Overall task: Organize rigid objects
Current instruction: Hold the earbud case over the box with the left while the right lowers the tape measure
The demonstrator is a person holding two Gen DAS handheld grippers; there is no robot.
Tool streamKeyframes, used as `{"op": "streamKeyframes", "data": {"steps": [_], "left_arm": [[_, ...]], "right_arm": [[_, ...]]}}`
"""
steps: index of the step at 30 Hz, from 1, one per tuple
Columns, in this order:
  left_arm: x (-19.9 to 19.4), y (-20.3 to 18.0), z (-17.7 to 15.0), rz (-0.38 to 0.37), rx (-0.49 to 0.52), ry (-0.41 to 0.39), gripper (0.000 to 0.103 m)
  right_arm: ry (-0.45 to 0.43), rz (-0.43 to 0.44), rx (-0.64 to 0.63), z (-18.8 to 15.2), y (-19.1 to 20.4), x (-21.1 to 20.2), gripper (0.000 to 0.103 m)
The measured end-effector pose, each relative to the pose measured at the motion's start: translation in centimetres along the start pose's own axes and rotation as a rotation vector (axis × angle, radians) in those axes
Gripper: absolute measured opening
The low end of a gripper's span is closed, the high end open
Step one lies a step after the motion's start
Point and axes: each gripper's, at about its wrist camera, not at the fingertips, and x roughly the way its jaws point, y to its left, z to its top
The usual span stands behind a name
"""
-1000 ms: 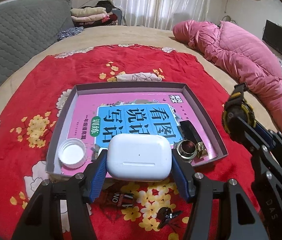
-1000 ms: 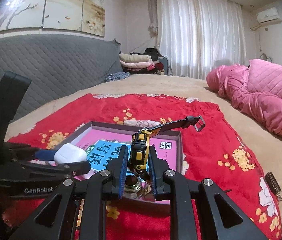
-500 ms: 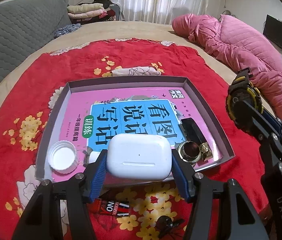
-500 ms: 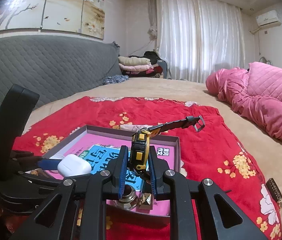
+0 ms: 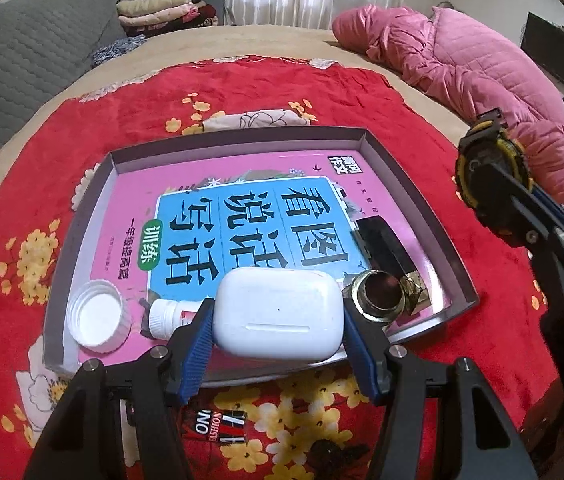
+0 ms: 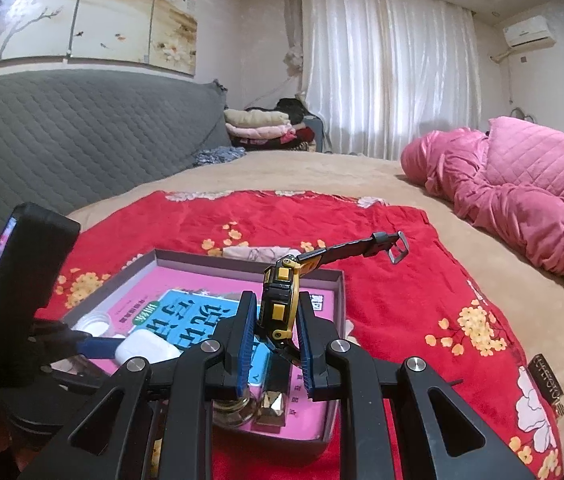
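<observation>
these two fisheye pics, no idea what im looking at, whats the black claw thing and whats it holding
There is no robot here: a person holds a two-finger gripper in each hand, and a small camera on each one looks forward along its fingers. One picture comes from the left gripper, which is shut on a white earbud case. The other comes from the right gripper, shut on a yellow and black watch with its strap sticking out. Both hover over a shallow grey tray on a red flowered blanket spread on a bed. In the tray lie a pink and blue book, a white cap, a small white bottle and a round metal-rimmed piece.
</observation>
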Motion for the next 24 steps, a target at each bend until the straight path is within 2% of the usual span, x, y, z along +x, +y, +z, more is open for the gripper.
{"op": "streamKeyframes", "data": {"steps": [4,14,19,24], "left_arm": [[0.3,-0.1,0.4,0.006,0.008,0.006,0.060],[1.2,-0.9,0.7,-0.050,-0.004,0.036,0.060],[2.0,-0.3,0.6,-0.012,-0.004,0.072,0.060],[2.0,0.1,0.5,0.007,0.000,0.060,0.060]], "right_arm": [[0.032,0.009,-0.004,-0.3,0.1,0.8,0.020],[0.059,0.010,-0.004,-0.7,0.1,1.4,0.020],[0.084,0.027,-0.014,-0.9,0.4,1.9,0.020],[0.110,0.040,-0.045,-1.2,1.2,2.4,0.020]]}}
